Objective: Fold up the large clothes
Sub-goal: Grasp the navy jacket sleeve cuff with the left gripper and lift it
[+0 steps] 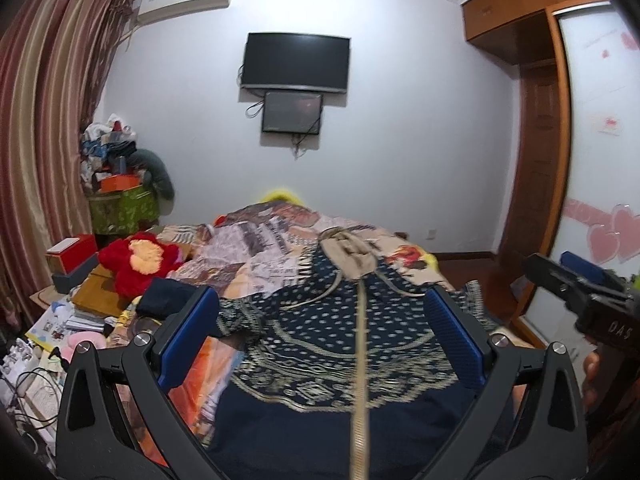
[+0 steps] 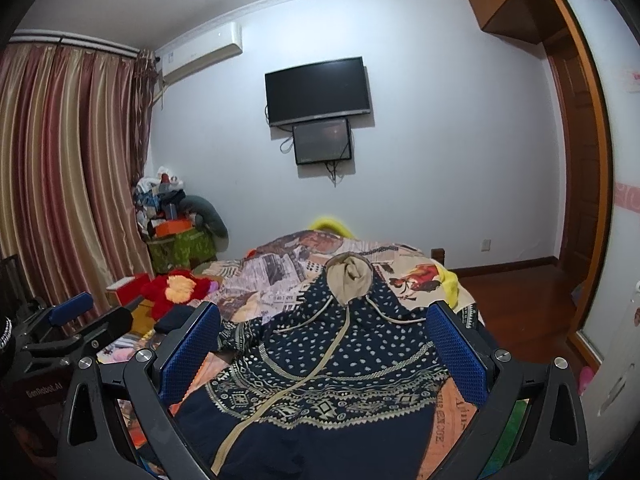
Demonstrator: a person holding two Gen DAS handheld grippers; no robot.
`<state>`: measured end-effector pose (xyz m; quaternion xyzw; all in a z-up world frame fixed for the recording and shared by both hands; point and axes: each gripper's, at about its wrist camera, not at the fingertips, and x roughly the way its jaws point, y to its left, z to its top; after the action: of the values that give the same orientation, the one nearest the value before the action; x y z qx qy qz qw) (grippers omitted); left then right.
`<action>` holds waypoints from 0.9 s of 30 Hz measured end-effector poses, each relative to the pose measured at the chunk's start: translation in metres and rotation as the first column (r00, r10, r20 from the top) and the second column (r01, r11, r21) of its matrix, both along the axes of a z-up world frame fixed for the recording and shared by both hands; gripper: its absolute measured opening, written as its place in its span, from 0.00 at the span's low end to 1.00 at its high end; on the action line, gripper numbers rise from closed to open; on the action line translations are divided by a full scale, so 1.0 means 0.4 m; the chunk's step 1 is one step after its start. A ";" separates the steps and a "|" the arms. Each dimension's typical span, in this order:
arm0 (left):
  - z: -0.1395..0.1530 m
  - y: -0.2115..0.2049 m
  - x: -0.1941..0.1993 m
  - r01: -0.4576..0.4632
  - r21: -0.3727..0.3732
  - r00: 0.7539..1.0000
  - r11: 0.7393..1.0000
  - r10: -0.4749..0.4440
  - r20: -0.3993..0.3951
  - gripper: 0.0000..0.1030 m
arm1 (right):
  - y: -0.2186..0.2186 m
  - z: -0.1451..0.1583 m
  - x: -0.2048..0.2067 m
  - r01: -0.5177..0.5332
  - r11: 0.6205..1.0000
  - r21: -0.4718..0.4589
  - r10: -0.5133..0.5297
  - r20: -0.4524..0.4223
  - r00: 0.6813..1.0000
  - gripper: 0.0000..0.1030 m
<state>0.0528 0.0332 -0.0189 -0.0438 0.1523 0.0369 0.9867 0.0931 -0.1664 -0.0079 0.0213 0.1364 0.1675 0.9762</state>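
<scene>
A navy hooded jacket [image 1: 344,344] with cream dots, patterned bands and a tan zipper lies spread face up on the bed, hood [image 1: 352,256] pointing away from me. My left gripper [image 1: 324,320] hovers open above its chest, nothing between the blue pads. In the right wrist view the same jacket [image 2: 340,364] fills the foreground, tan hood lining [image 2: 350,278] at the far end, and my right gripper [image 2: 324,328] is open above it. The right gripper's body [image 1: 592,300] shows at the right of the left view; the left gripper's body [image 2: 76,328] at the left of the right view.
A patterned bedspread [image 1: 264,248] covers the bed. A red plush toy [image 1: 138,260], boxes and papers crowd the bed's left side. Curtains [image 1: 44,128] hang at left, a wall TV [image 1: 296,62] ahead, a wooden wardrobe [image 1: 536,140] and wood floor [image 2: 516,304] at right.
</scene>
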 end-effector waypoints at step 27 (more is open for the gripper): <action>-0.461 0.660 0.539 -0.429 0.041 0.737 0.902 0.376 -0.561 0.94 | 0.151 -0.268 0.751 -0.046 0.990 -0.130 -0.012 -0.411 0.912 1.00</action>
<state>0.2683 0.2974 -0.2035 -0.1079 0.4211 0.2535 0.8641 0.3936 -0.1058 -0.1151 -0.0122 0.3498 0.1579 0.9233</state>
